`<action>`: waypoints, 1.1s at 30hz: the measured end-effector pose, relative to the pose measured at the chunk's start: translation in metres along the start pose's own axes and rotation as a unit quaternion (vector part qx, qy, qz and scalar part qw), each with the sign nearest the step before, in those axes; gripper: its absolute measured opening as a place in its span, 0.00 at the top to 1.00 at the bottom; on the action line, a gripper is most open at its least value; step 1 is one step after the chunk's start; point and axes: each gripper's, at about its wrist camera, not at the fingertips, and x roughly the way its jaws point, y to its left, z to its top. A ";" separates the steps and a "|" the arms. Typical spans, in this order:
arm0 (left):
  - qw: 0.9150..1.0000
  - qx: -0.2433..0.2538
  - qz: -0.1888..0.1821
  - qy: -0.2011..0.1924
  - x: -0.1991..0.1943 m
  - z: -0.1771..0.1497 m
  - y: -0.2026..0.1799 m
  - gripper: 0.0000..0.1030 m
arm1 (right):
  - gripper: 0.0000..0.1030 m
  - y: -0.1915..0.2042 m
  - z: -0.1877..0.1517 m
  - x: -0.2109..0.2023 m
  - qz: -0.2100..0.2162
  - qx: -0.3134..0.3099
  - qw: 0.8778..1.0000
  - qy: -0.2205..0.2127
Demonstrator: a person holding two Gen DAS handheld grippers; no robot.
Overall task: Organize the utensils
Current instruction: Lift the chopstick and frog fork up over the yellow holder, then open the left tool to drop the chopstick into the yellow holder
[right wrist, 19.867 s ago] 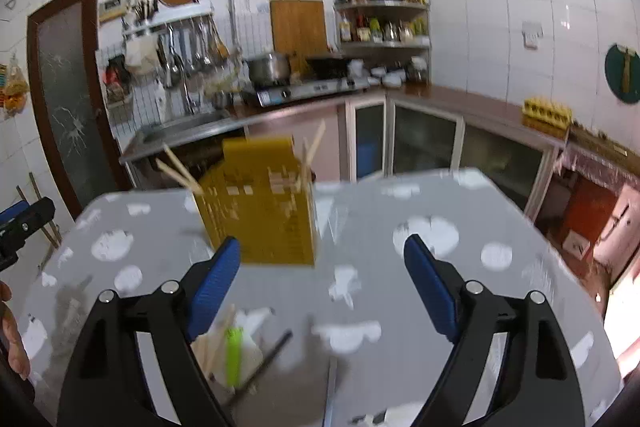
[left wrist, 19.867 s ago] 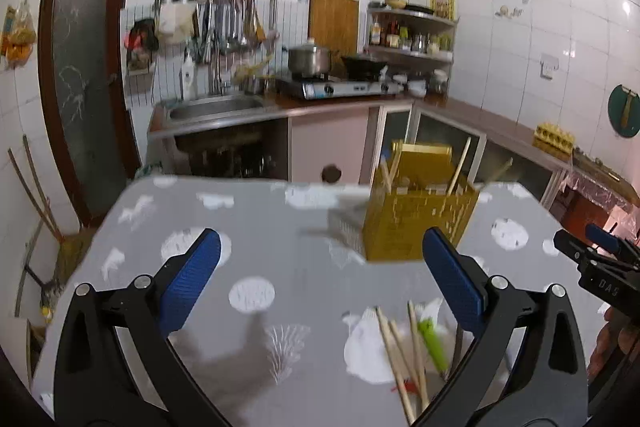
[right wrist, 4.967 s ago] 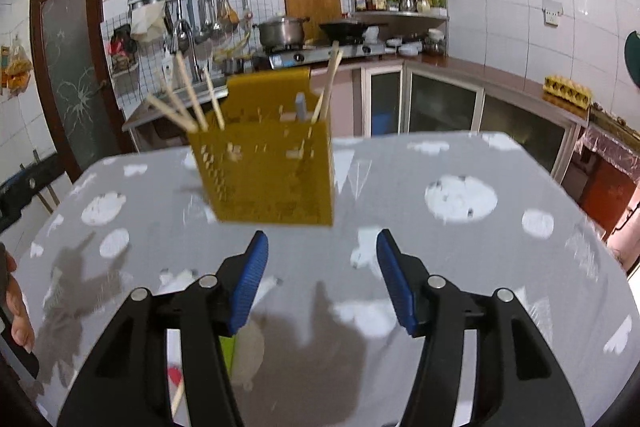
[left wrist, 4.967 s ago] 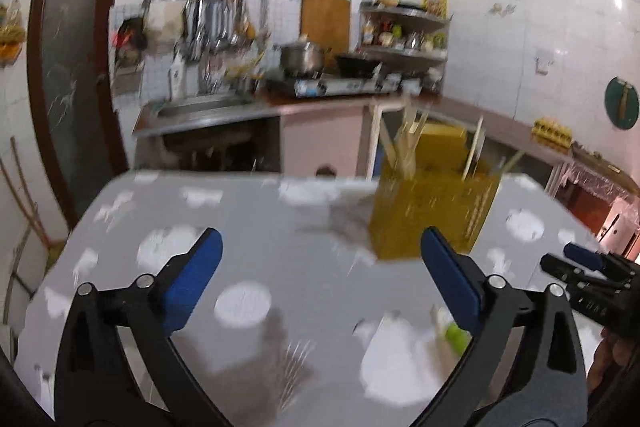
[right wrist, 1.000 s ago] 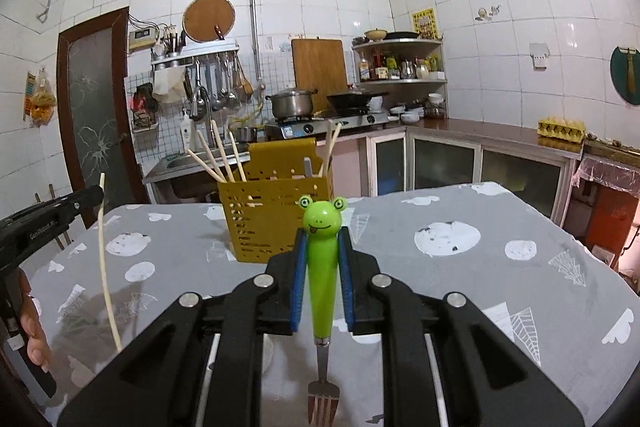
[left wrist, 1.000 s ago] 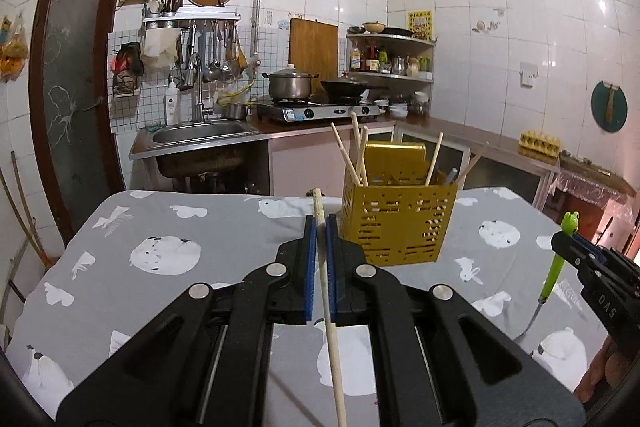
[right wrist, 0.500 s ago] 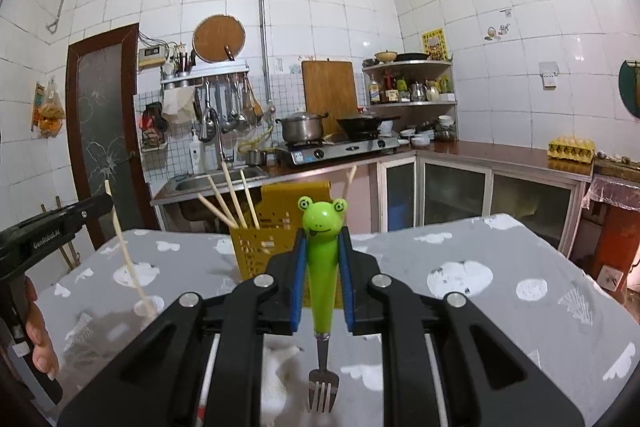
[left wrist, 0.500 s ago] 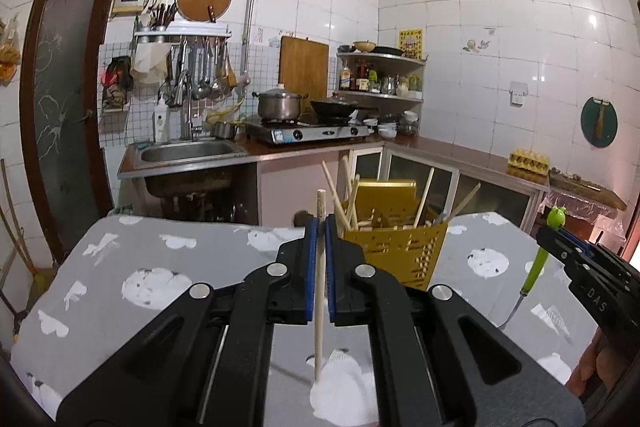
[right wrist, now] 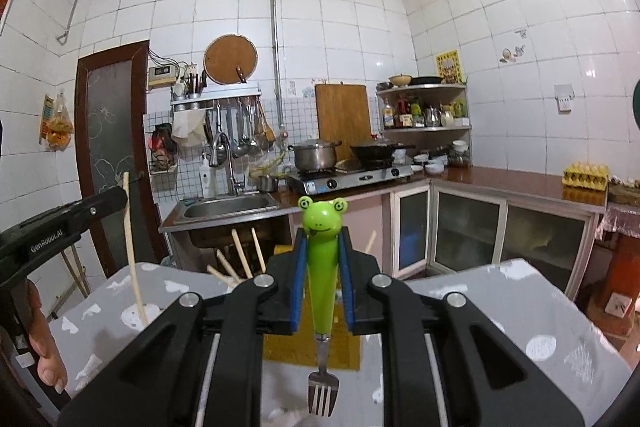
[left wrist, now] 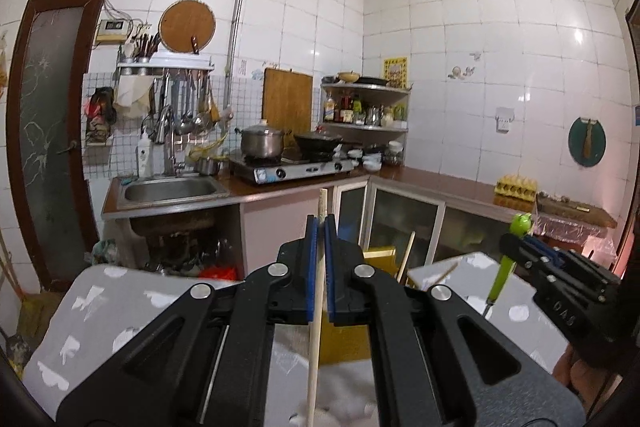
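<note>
Currently left gripper (left wrist: 319,227) fingers pinch a wooden chopstick (left wrist: 316,327) upright; right gripper (right wrist: 322,267) fingers pinch a frog-handled fork (right wrist: 320,267), tines down. Both hang above the surface (right wrist: 520,307), near the yellow utensil holder (left wrist: 348,343). Risk: the thin chopstick pivots in the pinch and misses the holder; the fork snags chopsticks already standing inside.
</note>
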 end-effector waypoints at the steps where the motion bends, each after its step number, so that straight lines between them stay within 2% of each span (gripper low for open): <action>1: 1.000 0.000 -0.002 -0.005 0.003 0.007 -0.001 1.00 | 0.85 0.000 0.006 0.004 0.000 0.000 1.000 -0.004; 7: 0.999 -0.020 -0.023 -0.029 0.023 0.042 -0.008 1.00 | 0.85 -0.005 0.043 0.029 0.003 0.014 1.000 -0.021; 12: 0.999 -0.020 -0.032 -0.036 0.047 0.062 -0.018 1.00 | 0.85 -0.014 0.064 0.058 0.003 0.030 0.999 -0.015; 16: 0.999 -0.026 -0.027 -0.018 0.062 0.054 -0.012 1.00 | 0.85 -0.013 0.058 0.067 0.005 0.025 1.000 -0.007; 21: 0.999 -0.015 -0.011 0.033 0.078 0.019 0.005 1.00 | 0.85 -0.018 0.044 0.070 0.007 0.029 1.000 0.010; 22: 0.999 -0.014 -0.007 0.041 0.080 0.013 0.008 0.96 | 0.85 -0.019 0.042 0.068 0.006 0.029 0.999 0.012; 24: 0.998 -0.016 0.001 0.065 0.085 -0.006 0.014 0.81 | 0.85 -0.021 0.037 0.067 0.005 0.026 0.999 0.018; 26: 0.996 -0.016 0.008 0.083 0.089 -0.022 0.018 0.53 | 0.85 -0.022 0.031 0.067 0.004 0.024 0.999 0.028; 28: 0.995 -0.009 0.014 0.097 0.093 -0.039 0.018 0.48 | 0.85 -0.023 0.024 0.065 0.003 0.024 0.999 0.037; 33: 0.990 0.001 0.012 0.143 0.110 -0.084 0.015 0.48 | 0.85 -0.026 0.005 0.061 -0.004 0.018 0.998 0.053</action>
